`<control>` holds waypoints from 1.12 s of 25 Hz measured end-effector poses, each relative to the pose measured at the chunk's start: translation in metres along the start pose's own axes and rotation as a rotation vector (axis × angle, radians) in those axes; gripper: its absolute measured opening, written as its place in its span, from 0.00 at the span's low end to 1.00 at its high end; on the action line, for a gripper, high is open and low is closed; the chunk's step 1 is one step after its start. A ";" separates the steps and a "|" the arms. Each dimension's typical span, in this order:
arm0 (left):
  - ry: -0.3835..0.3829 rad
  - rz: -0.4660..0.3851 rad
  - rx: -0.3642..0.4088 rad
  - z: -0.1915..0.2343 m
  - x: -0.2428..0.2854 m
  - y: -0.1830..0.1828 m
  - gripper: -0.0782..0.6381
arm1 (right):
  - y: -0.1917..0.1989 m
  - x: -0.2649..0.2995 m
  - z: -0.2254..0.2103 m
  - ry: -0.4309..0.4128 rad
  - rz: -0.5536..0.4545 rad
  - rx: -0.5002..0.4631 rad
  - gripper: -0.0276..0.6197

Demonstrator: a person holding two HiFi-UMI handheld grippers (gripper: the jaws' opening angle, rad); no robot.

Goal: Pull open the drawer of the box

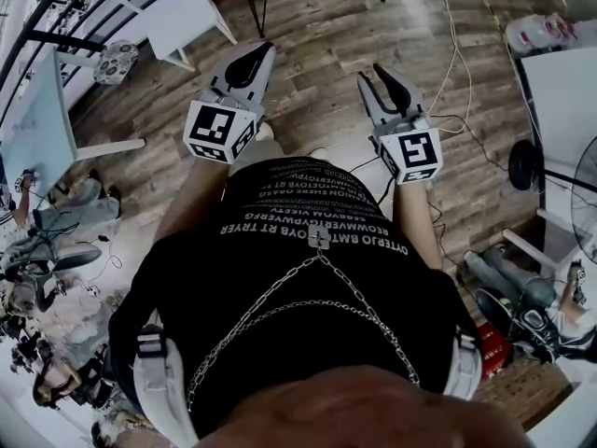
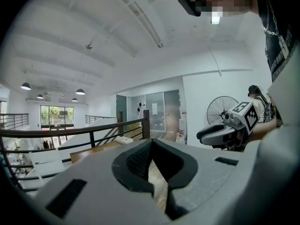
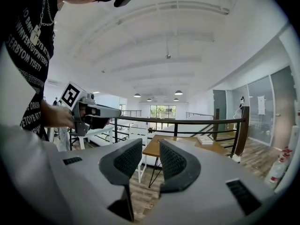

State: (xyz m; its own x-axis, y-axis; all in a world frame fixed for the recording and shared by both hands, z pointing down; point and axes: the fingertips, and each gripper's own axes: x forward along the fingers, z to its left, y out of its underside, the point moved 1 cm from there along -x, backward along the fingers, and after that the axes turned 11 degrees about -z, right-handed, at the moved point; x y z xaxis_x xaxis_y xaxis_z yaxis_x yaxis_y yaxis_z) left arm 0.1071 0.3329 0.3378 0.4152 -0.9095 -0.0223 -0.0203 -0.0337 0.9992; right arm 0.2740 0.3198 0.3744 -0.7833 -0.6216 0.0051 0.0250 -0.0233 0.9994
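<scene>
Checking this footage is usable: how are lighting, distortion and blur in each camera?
Head view: evenly lit, sharp, fisheye bends the brown wood-plank floor. Left gripper view: dark round vignette, bright white ceiling. Right gripper view: same vignette, black metal railing bows.

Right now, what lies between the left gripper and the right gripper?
Between left gripper and right gripper, only wooden floor; the head view shows it.
</scene>
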 end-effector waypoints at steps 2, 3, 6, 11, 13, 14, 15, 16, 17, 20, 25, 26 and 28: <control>0.003 0.005 0.000 0.001 -0.001 0.001 0.12 | 0.001 0.001 0.000 0.004 0.000 0.005 0.22; 0.008 0.008 0.002 0.001 -0.002 0.001 0.12 | 0.002 0.002 0.000 0.008 0.002 0.009 0.22; 0.020 0.014 0.003 0.003 -0.003 0.004 0.12 | 0.004 0.005 0.003 0.017 0.009 0.015 0.22; 0.041 0.014 -0.031 0.012 0.007 0.013 0.12 | 0.007 0.016 0.008 0.016 0.040 0.009 0.22; 0.054 0.010 -0.043 0.014 0.011 0.015 0.12 | 0.010 0.021 0.008 0.016 0.053 0.007 0.22; 0.060 0.009 -0.048 0.015 0.013 0.016 0.12 | 0.010 0.025 0.007 0.017 0.056 0.008 0.22; 0.065 0.009 -0.050 0.018 0.014 0.018 0.12 | 0.011 0.030 0.007 0.017 0.059 0.009 0.22; 0.068 0.011 -0.050 0.021 0.015 0.019 0.12 | 0.010 0.036 0.007 0.017 0.059 0.009 0.22; 0.068 0.015 -0.051 0.027 0.015 0.022 0.12 | 0.010 0.043 0.007 0.017 0.059 0.006 0.22; 0.062 0.025 -0.063 0.052 0.017 0.028 0.12 | 0.009 0.067 0.010 0.012 0.064 0.001 0.22; 0.065 0.019 -0.074 0.090 0.026 0.031 0.12 | 0.009 0.106 0.013 0.006 0.070 -0.013 0.22; 0.068 0.015 -0.083 0.096 0.030 0.030 0.12 | 0.008 0.113 0.013 0.007 0.070 -0.017 0.22; 0.075 0.001 -0.103 0.109 0.038 0.027 0.12 | 0.007 0.127 0.012 0.007 0.076 -0.026 0.22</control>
State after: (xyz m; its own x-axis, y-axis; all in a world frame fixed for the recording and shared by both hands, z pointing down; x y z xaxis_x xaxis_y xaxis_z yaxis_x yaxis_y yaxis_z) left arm 0.0234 0.2529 0.3600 0.4819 -0.8759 -0.0230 0.0716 0.0132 0.9973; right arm 0.1673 0.2502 0.3825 -0.7739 -0.6282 0.0806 0.1002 0.0043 0.9950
